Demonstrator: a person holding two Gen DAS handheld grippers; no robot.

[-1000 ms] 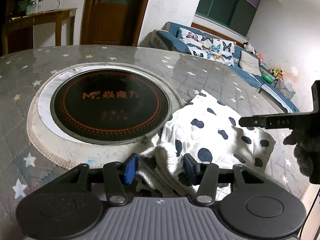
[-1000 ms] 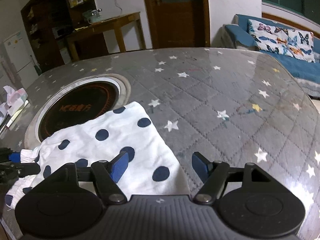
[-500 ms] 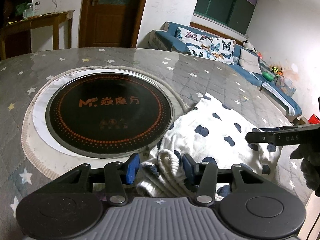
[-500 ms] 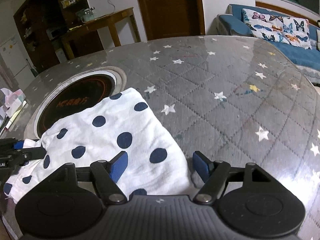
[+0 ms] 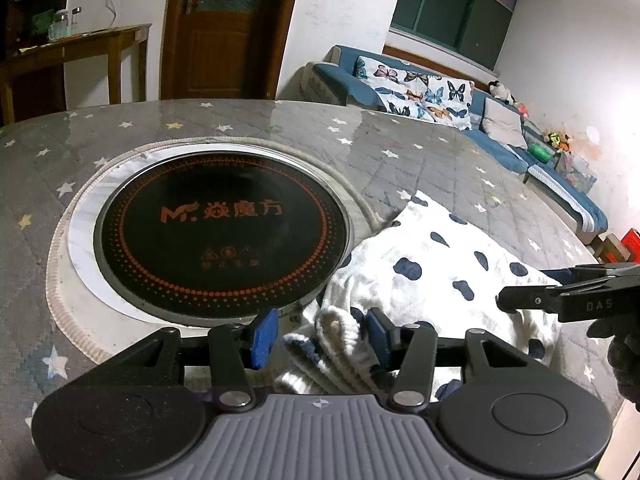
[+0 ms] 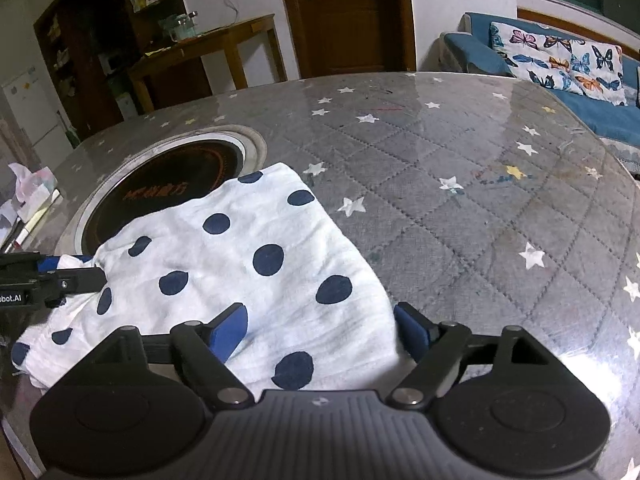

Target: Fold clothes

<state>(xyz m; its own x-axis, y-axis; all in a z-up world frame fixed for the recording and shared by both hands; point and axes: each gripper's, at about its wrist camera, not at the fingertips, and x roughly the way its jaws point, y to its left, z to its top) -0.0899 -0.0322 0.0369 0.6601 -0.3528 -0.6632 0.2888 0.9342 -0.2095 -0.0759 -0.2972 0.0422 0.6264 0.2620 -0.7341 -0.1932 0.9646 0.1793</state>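
On the left of the tabletop [image 5: 404,136], which wears a grey quilted cover with stars under a glossy sheet, a round black cooktop [image 5: 222,228] with orange lettering is set into the surface. Its near right rim is partly overlapped by the white garment with navy dots [image 6: 256,256], which lies folded and mostly flat, its far corner pointing away across the tabletop.

The left claw [image 5: 322,334] sits at the garment's bunched, ribbed white edge [image 5: 340,332]. Its blue pads stand at a middling width with that ribbed bunch between them; the right pad touches the cloth, while a gap shows beside the left pad, so a firm hold cannot be told.

Further right, the right claw [image 6: 320,326] straddles the garment's near right edge. Its jaws are opening, and stand wide: the left pad rests over the cloth, the right pad is just beside the hem, and the fabric between them is not pinched. A dark-gloved hand [image 5: 622,356] carries this claw.

Beyond, a blue sofa [image 5: 500,136] holds butterfly-print cushions.
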